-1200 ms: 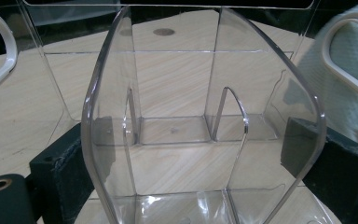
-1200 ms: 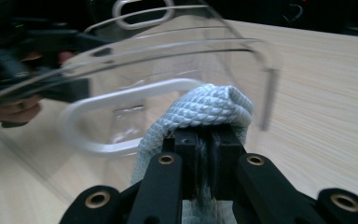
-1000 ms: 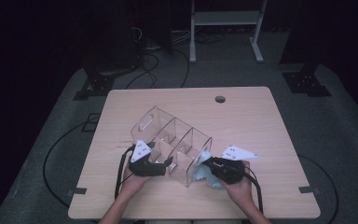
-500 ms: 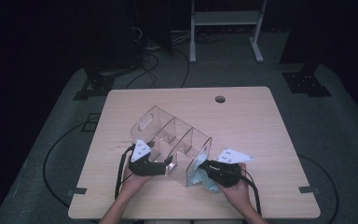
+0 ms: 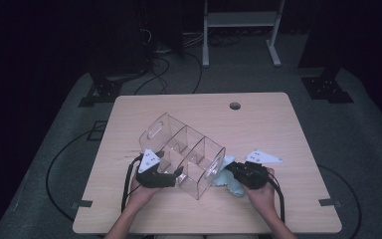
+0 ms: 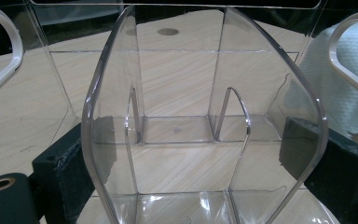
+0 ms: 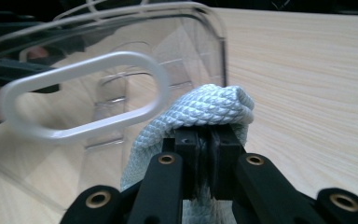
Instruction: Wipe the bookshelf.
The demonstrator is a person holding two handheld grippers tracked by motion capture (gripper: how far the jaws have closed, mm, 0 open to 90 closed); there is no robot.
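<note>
A clear plastic organizer point(image 5: 184, 149) with several compartments and oval handle cutouts lies tilted on the wooden table point(image 5: 278, 124). My left gripper point(image 5: 178, 175) grips its near side. In the left gripper view the jaws of the left gripper point(image 6: 182, 163) press on both sides of the organizer point(image 6: 177, 93). My right gripper point(image 5: 231, 169) is shut on a light blue cloth point(image 5: 227, 180) held against the organizer's right end wall. In the right gripper view the cloth point(image 7: 205, 109) bulges over the closed right gripper point(image 7: 209, 140), beside the organizer's handle cutout point(image 7: 88, 98). The cloth point(image 6: 354, 107) shows through the wall.
A round cable hole point(image 5: 235, 105) sits near the table's far edge. Cables point(image 5: 129, 184) trail from both grippers toward the near edge. A white metal frame point(image 5: 238, 20) and dark stands are on the floor behind the table.
My right gripper with the cloth dipped slightly toward the near edge, then came back to the right and farther away. The left gripper and the organizer kept still.
</note>
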